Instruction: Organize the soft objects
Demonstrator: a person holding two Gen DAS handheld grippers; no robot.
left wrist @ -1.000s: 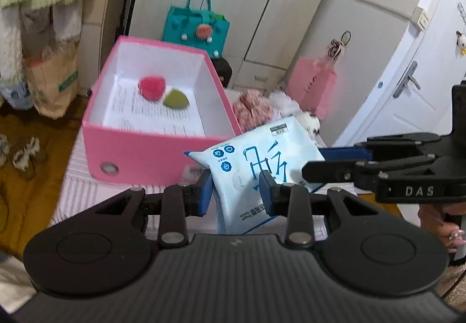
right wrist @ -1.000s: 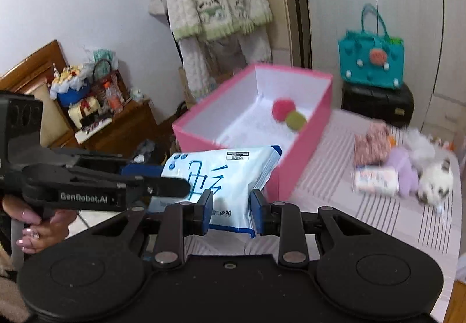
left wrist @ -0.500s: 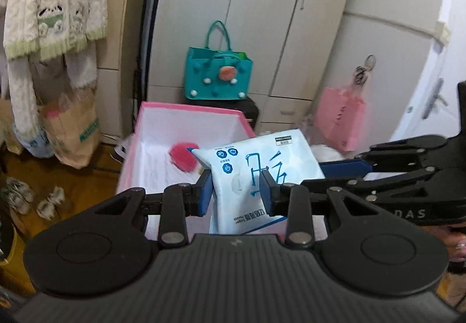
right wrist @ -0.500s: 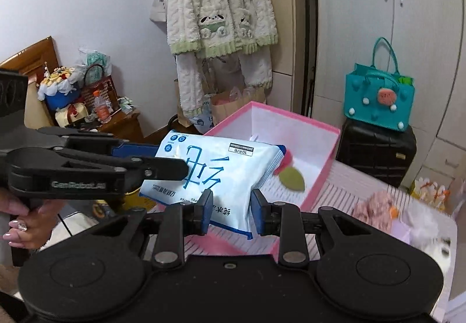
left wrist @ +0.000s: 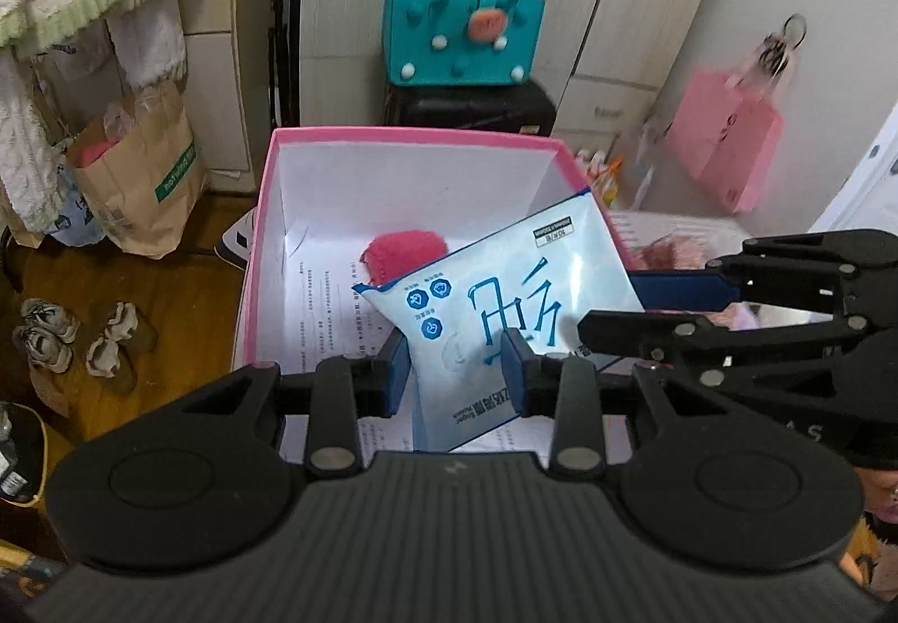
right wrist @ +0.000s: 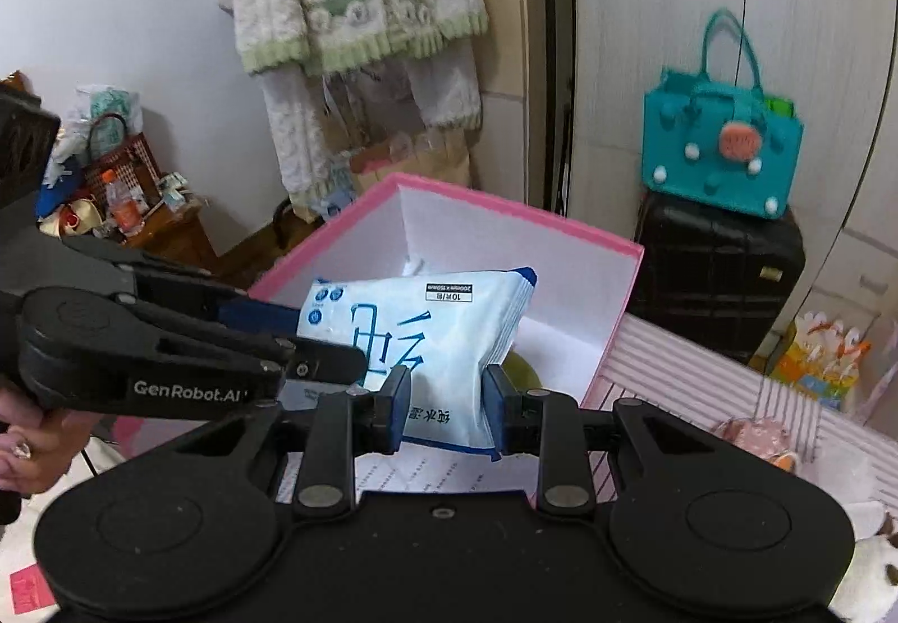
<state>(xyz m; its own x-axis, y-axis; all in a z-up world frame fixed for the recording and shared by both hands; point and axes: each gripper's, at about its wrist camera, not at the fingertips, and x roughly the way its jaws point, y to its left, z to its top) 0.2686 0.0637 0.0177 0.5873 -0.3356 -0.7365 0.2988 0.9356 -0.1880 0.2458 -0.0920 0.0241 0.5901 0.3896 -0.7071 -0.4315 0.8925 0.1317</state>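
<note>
A fuzzy red ball (left wrist: 405, 252) lies in the pink cardboard box (left wrist: 255, 252). The left gripper (left wrist: 454, 367) and the right gripper (right wrist: 443, 401) both pinch 1 soft white-and-blue wipes pack (left wrist: 494, 308) above it.

A pale blue plastic pack of wipes with dark blue lettering (left wrist: 505, 320) hangs above an open pink cardboard box with a white paper-lined interior (left wrist: 264, 207), pinched at its near end between the blue-padded fingers of the left gripper (left wrist: 454, 370). The right gripper (left wrist: 645, 308) reaches in from the right edge, its fingers clamped on the pack's far side. A fuzzy red-pink ball (left wrist: 401, 252) lies inside the box, partly hidden by the pack. Behind, a teal felt handbag (left wrist: 463, 33) stands on a black case (left wrist: 466, 109); a pink paper bag (left wrist: 724, 146) hangs blurred at right.
</note>
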